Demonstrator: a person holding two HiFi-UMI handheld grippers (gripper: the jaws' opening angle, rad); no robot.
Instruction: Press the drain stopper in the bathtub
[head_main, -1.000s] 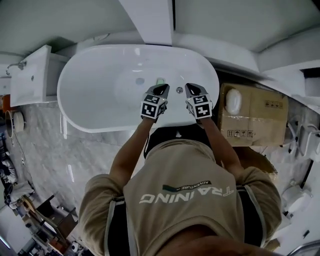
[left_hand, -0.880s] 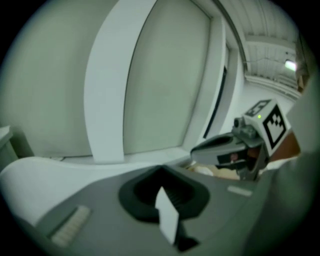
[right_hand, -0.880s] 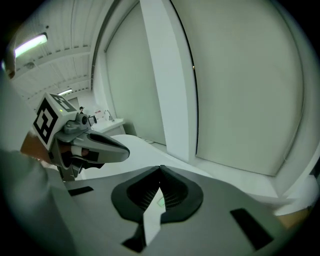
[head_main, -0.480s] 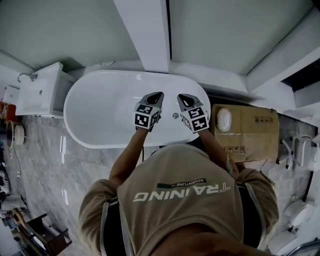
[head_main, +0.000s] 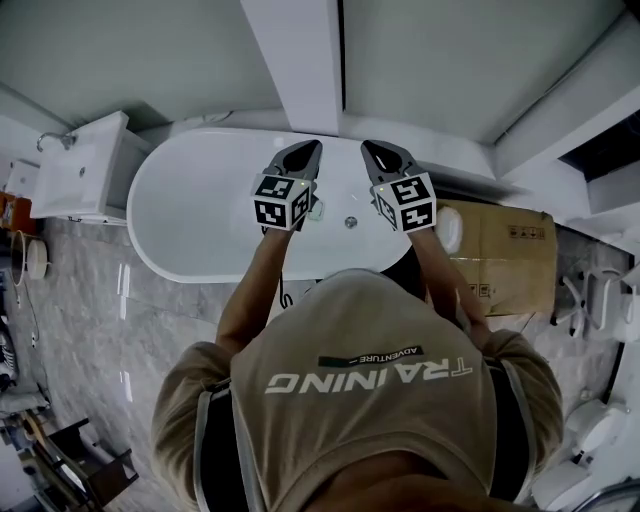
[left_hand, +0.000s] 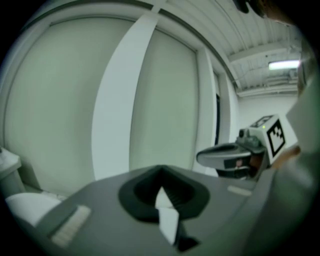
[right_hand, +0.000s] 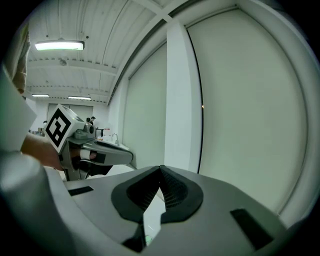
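The white oval bathtub (head_main: 200, 215) lies below me in the head view. Its small round metal drain stopper (head_main: 350, 222) sits on the tub floor between my two arms, with nothing touching it. Both grippers are held up over the tub's far rim and point at the wall. My left gripper (head_main: 308, 147) is shut and holds nothing, and so is my right gripper (head_main: 370, 147). The left gripper view shows its joined tips (left_hand: 161, 171) against the wall, with the right gripper (left_hand: 240, 155) beside it. In the right gripper view, its shut tips (right_hand: 161, 167) face the wall and the left gripper (right_hand: 95, 152) is alongside.
A white washbasin (head_main: 80, 170) stands left of the tub. To the right is a cardboard box (head_main: 500, 255) with a white rounded object (head_main: 450, 230) on top. A white pillar (head_main: 295, 60) runs up the wall behind the tub. Marble floor (head_main: 90, 300) lies to my left.
Both grippers have lifted from low inside the tub near the drain stopper to above the far rim. They now point at the wall.
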